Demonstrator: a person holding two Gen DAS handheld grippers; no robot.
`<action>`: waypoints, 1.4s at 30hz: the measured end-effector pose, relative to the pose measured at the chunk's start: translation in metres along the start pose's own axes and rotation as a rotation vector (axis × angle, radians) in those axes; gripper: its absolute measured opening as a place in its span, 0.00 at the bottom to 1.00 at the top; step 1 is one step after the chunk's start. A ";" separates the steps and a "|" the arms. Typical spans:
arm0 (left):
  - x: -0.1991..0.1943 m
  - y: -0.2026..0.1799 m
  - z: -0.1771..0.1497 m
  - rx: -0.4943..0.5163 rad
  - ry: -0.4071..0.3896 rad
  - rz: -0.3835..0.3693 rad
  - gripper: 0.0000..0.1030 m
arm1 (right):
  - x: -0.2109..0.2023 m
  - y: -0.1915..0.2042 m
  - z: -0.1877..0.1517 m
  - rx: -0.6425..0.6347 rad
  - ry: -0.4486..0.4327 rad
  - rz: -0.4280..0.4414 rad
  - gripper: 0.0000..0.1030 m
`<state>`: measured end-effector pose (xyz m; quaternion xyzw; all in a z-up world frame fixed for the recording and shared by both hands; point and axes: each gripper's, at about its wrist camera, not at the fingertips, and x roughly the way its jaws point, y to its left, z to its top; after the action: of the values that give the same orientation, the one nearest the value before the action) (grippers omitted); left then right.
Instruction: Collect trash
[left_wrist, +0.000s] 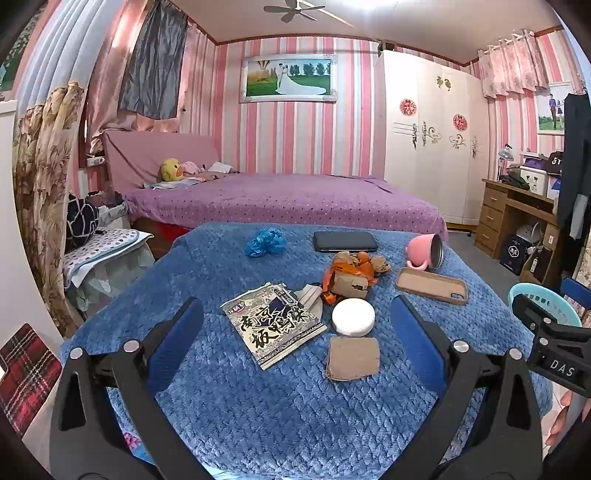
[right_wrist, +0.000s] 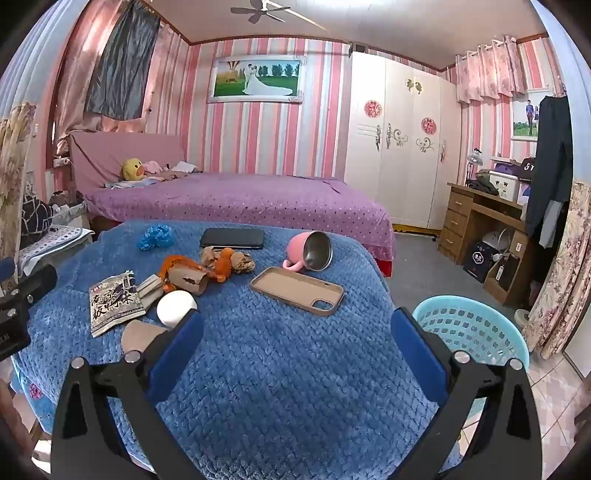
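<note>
On the blue-blanketed table (left_wrist: 258, 406) lie a printed snack wrapper (left_wrist: 275, 325), a cardboard square (left_wrist: 354, 358), a torn cardboard tube with orange peel (left_wrist: 349, 278) and a crumpled blue plastic wad (left_wrist: 266, 242). My left gripper (left_wrist: 295, 321) is open and empty, hovering just short of the wrapper. My right gripper (right_wrist: 295, 328) is open and empty over bare blanket, the wrapper (right_wrist: 112, 301) and tube (right_wrist: 192, 280) to its left. A light blue basket (right_wrist: 476, 332) stands off the table's right edge.
A white round lid (left_wrist: 353, 316), a tan phone case (left_wrist: 431, 285), a black phone (left_wrist: 345, 242) and a tipped pink mug (left_wrist: 424, 251) share the table. A purple bed (left_wrist: 280, 199) lies behind, a wooden desk (right_wrist: 480, 225) at right.
</note>
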<state>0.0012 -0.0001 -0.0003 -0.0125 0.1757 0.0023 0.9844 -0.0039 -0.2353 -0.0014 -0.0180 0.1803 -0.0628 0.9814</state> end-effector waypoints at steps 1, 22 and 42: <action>-0.001 0.000 0.000 -0.002 -0.015 -0.001 0.95 | -0.001 0.000 0.000 0.002 0.000 0.001 0.96; 0.001 0.005 0.001 -0.012 -0.006 0.000 0.95 | 0.000 -0.010 0.001 0.010 0.010 -0.017 0.96; 0.000 0.003 0.003 -0.009 -0.007 -0.002 0.95 | -0.002 -0.014 0.006 0.011 0.008 -0.020 0.96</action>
<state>0.0022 0.0033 0.0025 -0.0172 0.1722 0.0024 0.9849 -0.0050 -0.2491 0.0059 -0.0139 0.1837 -0.0739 0.9801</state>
